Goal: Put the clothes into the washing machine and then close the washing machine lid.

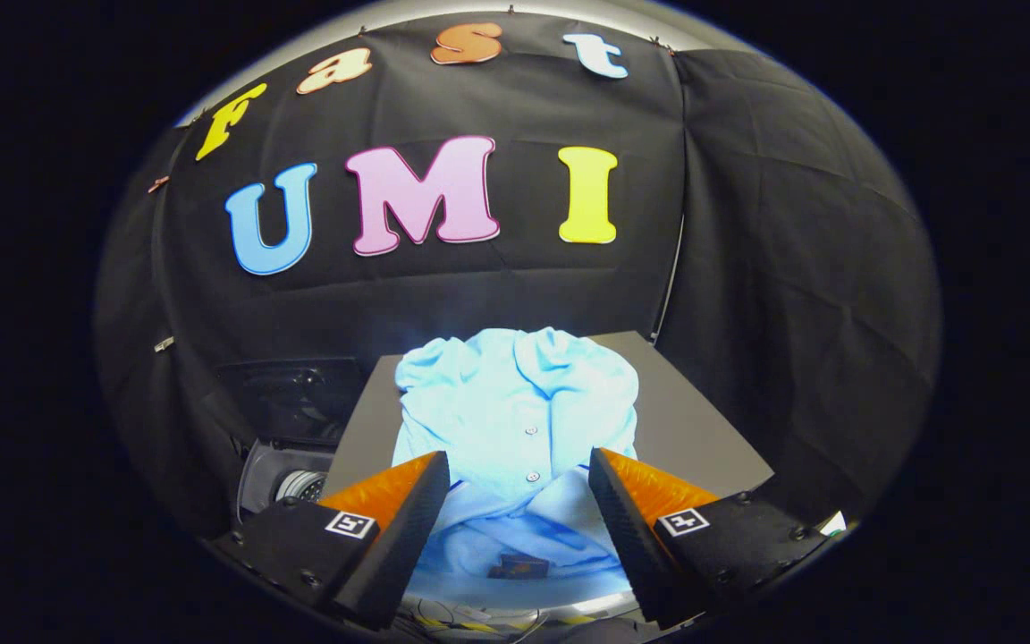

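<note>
- Hovering with its two fingers spread wide, the gripper (518, 465) grips nothing; each orange-and-black finger (408, 501) stands clear of the cloth.
- Between and just ahead of the fingers lies the light blue shirt (515, 420), buttoned and crumpled, spread on a grey board (703, 429).
- Beside the board, beyond the left finger, sits the washing machine (287, 478), its dark opening partly visible.

The gripper (518, 470) points forward — its two fingers (403, 501) spread wide apart, holding nothing.
</note>
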Motion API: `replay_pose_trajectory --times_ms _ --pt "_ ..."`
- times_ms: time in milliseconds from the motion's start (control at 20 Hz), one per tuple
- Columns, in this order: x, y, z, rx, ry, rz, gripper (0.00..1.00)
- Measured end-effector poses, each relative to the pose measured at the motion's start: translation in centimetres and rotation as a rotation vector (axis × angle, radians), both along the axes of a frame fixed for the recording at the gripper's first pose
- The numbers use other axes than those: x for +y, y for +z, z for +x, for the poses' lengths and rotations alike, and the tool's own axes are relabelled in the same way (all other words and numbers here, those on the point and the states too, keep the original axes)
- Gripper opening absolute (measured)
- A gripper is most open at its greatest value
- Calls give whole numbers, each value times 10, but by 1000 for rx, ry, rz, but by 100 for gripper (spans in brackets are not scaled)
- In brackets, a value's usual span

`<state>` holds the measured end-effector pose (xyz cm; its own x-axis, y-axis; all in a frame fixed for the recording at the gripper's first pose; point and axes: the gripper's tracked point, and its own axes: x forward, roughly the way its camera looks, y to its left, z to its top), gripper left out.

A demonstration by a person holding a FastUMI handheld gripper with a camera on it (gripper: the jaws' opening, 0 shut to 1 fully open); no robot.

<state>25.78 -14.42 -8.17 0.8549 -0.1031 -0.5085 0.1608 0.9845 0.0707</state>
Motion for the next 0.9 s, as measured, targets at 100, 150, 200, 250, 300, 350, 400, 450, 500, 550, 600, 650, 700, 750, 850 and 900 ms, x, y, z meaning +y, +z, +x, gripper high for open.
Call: replay_pose_trajectory --times_ms 100,150,200,250,300,350,400,450,500,550,600,650,700,750,850,900 --pt "-9 -15 14 39 -6 -7 99" --pt "-12 -22 19 63 -7 -1 99" --pt "-13 -29 22 86 -10 10 99" --pt "-12 -37 26 107 -9 21 100" --pt "-10 -46 34 126 -3 23 100" --pt "-10 -53 36 139 4 4 99" --pt "-10 -54 38 135 9 -22 99" --pt "-9 -50 38 136 14 -38 99" --pt "-10 -55 38 143 15 -47 88" --pt "-11 -57 39 150 11 -57 84" --pt "-12 -57 40 156 5 -69 70" --pt "-13 -58 40 159 -8 -74 56" --pt "-12 -59 39 167 -16 -74 27" --pt "-12 -57 36 175 -25 -67 27" --pt "-10 -45 32 167 -49 -22 18" --pt "-6 -46 32 163 -53 -7 8"
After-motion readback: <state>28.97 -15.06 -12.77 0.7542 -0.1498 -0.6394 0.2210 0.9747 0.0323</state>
